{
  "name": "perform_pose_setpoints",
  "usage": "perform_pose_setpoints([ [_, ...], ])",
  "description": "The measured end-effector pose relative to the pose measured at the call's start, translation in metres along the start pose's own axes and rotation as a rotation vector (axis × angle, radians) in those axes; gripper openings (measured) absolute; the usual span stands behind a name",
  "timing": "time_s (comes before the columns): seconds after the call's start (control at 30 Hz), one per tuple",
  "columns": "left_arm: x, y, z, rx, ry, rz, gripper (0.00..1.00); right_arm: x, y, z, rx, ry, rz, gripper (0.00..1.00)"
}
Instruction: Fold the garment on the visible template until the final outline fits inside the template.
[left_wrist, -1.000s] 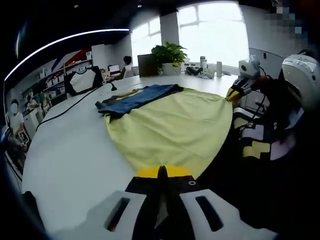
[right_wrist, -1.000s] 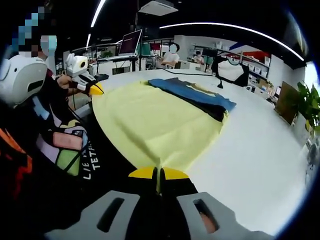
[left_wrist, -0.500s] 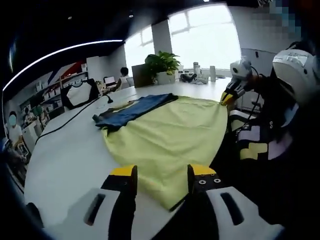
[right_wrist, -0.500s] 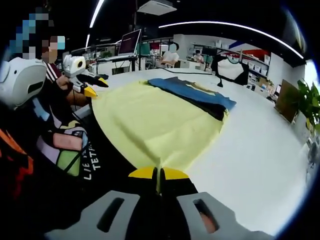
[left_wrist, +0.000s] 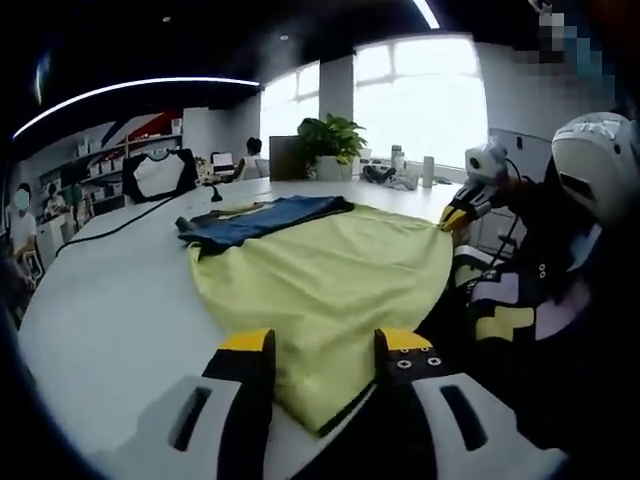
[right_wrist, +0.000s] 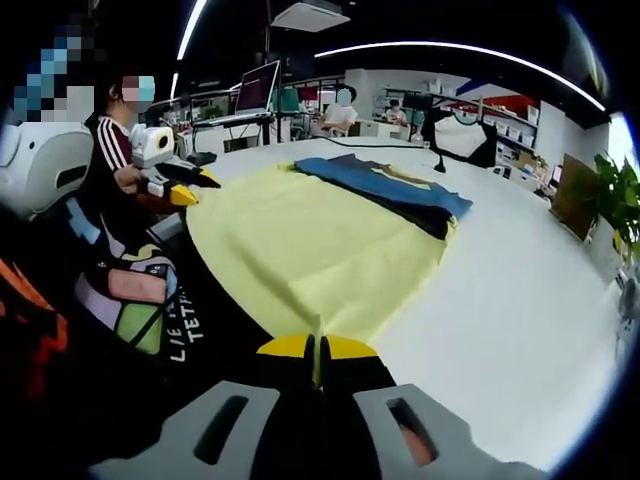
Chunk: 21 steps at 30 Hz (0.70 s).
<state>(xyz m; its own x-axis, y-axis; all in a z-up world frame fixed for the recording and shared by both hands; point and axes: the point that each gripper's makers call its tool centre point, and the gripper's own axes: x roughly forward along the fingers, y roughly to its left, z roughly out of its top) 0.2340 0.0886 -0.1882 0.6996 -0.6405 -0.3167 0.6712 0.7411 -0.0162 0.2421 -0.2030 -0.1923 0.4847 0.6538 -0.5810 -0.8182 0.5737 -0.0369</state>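
Note:
A yellow garment (left_wrist: 325, 265) lies spread on the white table (left_wrist: 110, 310), its near edge hanging toward the person. A dark blue and black cloth (left_wrist: 262, 214) lies along its far side, partly under it. My left gripper (left_wrist: 325, 345) is open just above the garment's near corner, with nothing between its yellow-tipped fingers. In the right gripper view that left gripper (right_wrist: 192, 185) is off the garment's (right_wrist: 310, 240) left corner. My right gripper (right_wrist: 317, 347) is shut on the garment's edge; in the left gripper view the right gripper (left_wrist: 457, 215) pinches the far right corner. The blue cloth (right_wrist: 385, 188) lies beyond.
A person in patterned clothes (left_wrist: 520, 300) stands against the table's near edge. At the far end stand a potted plant (left_wrist: 335, 135) and bottles (left_wrist: 410, 170). A black cable (left_wrist: 120, 218) crosses the table. Bare tabletop (right_wrist: 510, 300) lies right of the garment.
My left gripper has opened and let go of the garment's near corner, which now lies below it. My right gripper keeps its hold and has not moved.

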Motion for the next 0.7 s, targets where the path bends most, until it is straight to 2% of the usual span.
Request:
perform_pose_setpoints([
  [0.13, 0.003, -0.008, 0.001, -0.005, -0.011, -0.022, 0.19, 0.000, 0.000, 0.000, 0.001, 0.000, -0.002, 0.01],
  [0.3, 0.002, 0.003, 0.002, -0.025, -0.031, -0.002, 0.05, 0.000, 0.000, 0.000, 0.000, 0.000, -0.003, 0.01],
  [0.5, 0.002, 0.001, 0.003, -0.032, -0.038, -0.008, 0.04, 0.000, 0.001, 0.000, -0.033, -0.005, -0.004, 0.00],
  [0.63, -0.001, 0.000, 0.005, -0.074, -0.043, -0.019, 0.04, -0.002, 0.000, 0.000, 0.048, -0.018, 0.002, 0.00],
  [0.7, -0.002, 0.001, 0.007, -0.075, -0.055, -0.019, 0.03, -0.003, 0.000, 0.003, 0.045, -0.023, -0.001, 0.00],
])
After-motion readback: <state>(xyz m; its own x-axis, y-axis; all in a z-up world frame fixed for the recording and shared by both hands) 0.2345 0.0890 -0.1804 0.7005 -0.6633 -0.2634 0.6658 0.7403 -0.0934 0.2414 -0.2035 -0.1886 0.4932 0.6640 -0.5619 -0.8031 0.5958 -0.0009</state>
